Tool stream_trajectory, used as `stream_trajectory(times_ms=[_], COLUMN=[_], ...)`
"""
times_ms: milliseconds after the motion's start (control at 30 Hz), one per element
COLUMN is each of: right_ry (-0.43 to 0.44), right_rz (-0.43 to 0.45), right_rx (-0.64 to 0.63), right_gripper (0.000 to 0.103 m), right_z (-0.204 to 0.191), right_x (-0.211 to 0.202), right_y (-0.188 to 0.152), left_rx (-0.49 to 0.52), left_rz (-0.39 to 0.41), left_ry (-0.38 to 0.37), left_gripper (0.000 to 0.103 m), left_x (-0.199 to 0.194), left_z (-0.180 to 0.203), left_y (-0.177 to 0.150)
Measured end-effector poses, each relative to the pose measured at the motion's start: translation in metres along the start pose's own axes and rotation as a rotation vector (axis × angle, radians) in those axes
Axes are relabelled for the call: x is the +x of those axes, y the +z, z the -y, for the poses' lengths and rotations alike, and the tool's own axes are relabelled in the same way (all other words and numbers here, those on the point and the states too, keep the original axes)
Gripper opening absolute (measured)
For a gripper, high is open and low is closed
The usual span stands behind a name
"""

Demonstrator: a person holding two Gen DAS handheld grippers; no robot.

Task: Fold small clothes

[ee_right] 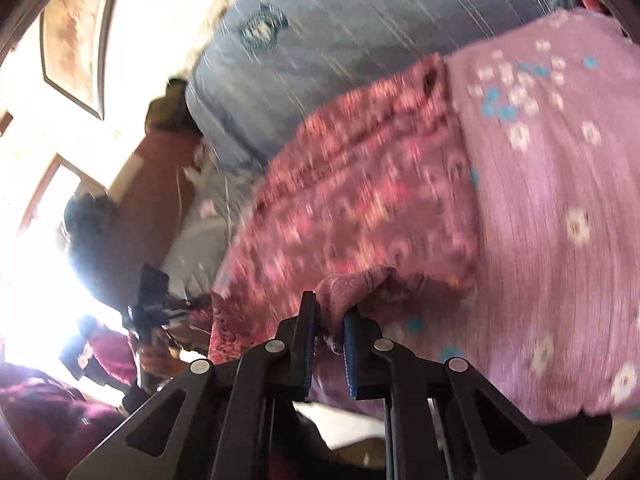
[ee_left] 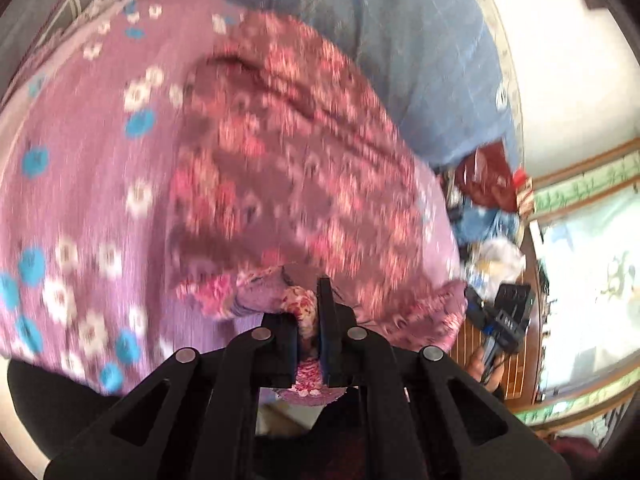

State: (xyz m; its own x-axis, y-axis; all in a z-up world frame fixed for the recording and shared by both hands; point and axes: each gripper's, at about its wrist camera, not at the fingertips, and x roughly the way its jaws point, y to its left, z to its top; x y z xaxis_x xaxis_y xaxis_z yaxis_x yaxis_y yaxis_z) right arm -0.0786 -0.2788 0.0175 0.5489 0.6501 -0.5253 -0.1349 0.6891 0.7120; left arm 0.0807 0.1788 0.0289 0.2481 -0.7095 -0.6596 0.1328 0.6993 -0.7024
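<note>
A small maroon garment with a red and pink flower print point(ee_left: 288, 168) hangs stretched between my two grippers, above a mauve cloth with white and blue flowers point(ee_left: 80, 184). My left gripper point(ee_left: 308, 320) is shut on one bunched edge of the garment. My right gripper point(ee_right: 329, 336) is shut on another edge of the same garment point(ee_right: 360, 200). The mauve cloth point(ee_right: 552, 200) fills the right of the right wrist view. The other gripper shows at the side in each view point(ee_left: 500, 320) point(ee_right: 148, 312). Both views are motion-blurred.
A blue quilted bedspread point(ee_left: 420, 40) lies beyond the cloths, also in the right wrist view point(ee_right: 340, 40). A cluttered pile of things point(ee_left: 488, 200) sits at the bed's edge by a wooden frame point(ee_left: 536, 280). A bright window point(ee_right: 36, 280) is at the left.
</note>
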Motion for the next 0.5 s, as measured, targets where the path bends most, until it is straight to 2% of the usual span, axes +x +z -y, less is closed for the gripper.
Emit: stream_trajectory(times_ms=[233, 367, 433, 500], right_ry=[0.002, -0.005, -0.007, -0.012], right_rz=[0.129, 0.184, 0.199, 0.218], right_rx=[0.058, 0.110, 0.133, 0.155], right_gripper=[0.012, 0.011, 0.004, 0.003], right_z=[0.011, 0.028, 0.038, 0.049], right_x=[0.013, 0.021, 0.032, 0.042], right_y=[0.063, 0.102, 0.121, 0.143], left_rx=[-0.038, -0.059, -0.060, -0.068], left_rz=[0.139, 0.159, 0.165, 0.161], left_ry=[0.014, 0.030, 0.047, 0.055], left_gripper=[0.005, 0.005, 0.005, 0.005], left_x=[0.004, 0.020, 0.031, 0.044], left_z=[-0.002, -0.005, -0.006, -0.007], left_y=[0.072, 0.116, 0.141, 0.162])
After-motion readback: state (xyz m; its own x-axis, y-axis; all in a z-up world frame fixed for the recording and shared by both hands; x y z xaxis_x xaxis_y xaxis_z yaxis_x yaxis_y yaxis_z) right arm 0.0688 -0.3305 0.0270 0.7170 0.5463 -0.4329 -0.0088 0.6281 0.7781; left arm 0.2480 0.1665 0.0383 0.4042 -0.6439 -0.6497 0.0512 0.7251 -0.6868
